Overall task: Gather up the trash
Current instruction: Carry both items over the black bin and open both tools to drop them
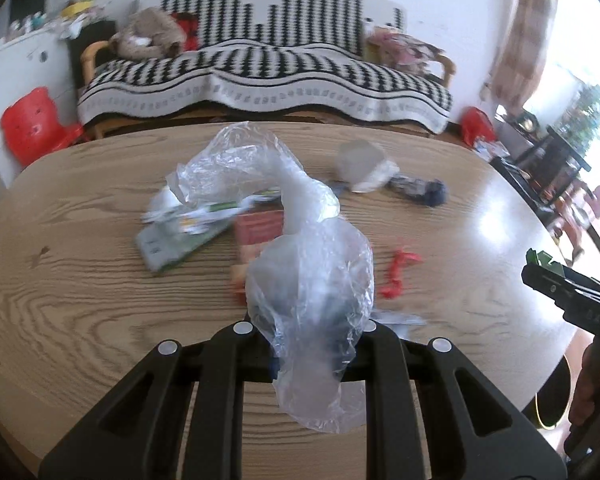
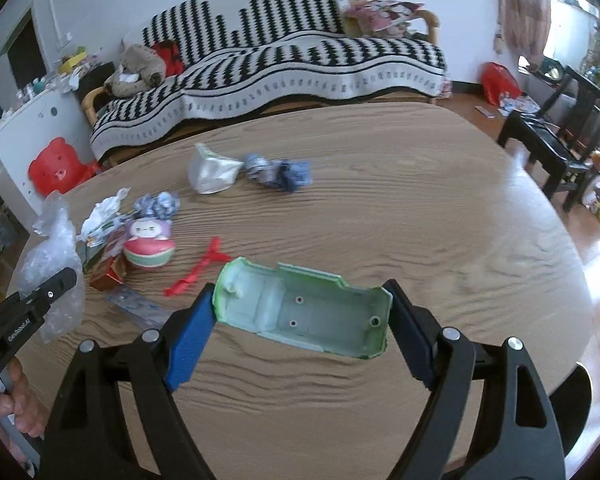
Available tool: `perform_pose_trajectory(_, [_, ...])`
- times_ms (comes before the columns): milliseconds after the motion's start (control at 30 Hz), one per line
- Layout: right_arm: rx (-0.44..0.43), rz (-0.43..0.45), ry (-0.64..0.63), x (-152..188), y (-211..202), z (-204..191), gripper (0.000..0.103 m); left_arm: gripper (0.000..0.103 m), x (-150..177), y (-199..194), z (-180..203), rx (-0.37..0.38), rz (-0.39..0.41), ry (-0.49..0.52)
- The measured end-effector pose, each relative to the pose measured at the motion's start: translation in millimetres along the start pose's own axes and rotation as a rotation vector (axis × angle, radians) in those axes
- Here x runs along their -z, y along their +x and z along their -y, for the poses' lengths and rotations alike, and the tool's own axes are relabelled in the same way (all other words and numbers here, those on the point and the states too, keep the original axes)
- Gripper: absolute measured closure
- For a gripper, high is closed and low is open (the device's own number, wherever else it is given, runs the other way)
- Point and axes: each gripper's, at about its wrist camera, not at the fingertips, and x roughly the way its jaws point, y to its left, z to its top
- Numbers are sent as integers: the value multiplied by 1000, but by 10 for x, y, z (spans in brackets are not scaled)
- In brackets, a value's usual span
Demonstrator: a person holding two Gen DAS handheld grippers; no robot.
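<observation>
Sofa: beyond the far edge of the table we see a sofa (image 2: 284,60) draped in a black-and-white patterned blanket, well ahead of both grippers.
Table: an oval wooden table (image 2: 420,208) lies under both our grippers and carries the scattered trash.
Left gripper: our left gripper (image 1: 304,344) is closed tight, pinching a clear plastic bag (image 1: 300,264); its fingertips are hidden inside the crumpled film.
Plastic bag: it rises from between the left jaws and twists up and away from us, and a loose end hangs below them towards the camera.
Right gripper: our right gripper (image 2: 300,332) stands wide, its blue pads (image 2: 190,344) pressing on the two ends of a pale green plastic shell (image 2: 300,312).
Green shell: it spans the gap between the right fingers, hollow side up, and looks lifted clear of the tabletop.
Wrapper pile: crumpled wrappers and a red-brown carton (image 2: 108,272) lie ahead and to the left of the right gripper, between it and the left one.
Squishy toy: a round pink and white toy (image 2: 150,248) sits in that pile, just beside the carton.
White pouch: a crumpled white pouch (image 2: 212,172) lies far ahead of the right gripper, touching a wad of blue patterned paper (image 2: 280,172).
Red ribbon: a thin red ribbon (image 2: 200,268) lies just ahead-left of the right gripper's left finger.
</observation>
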Motion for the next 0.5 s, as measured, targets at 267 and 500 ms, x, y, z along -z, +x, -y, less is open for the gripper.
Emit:
perform_pose_trajectory(267, [97,29,116,239,-434,971,23,87,119,134,1018,135,-22,109])
perform_pose_trajectory(500, [202,43,262,638,-846,1977,23,87,409,190,2175,296,-21,253])
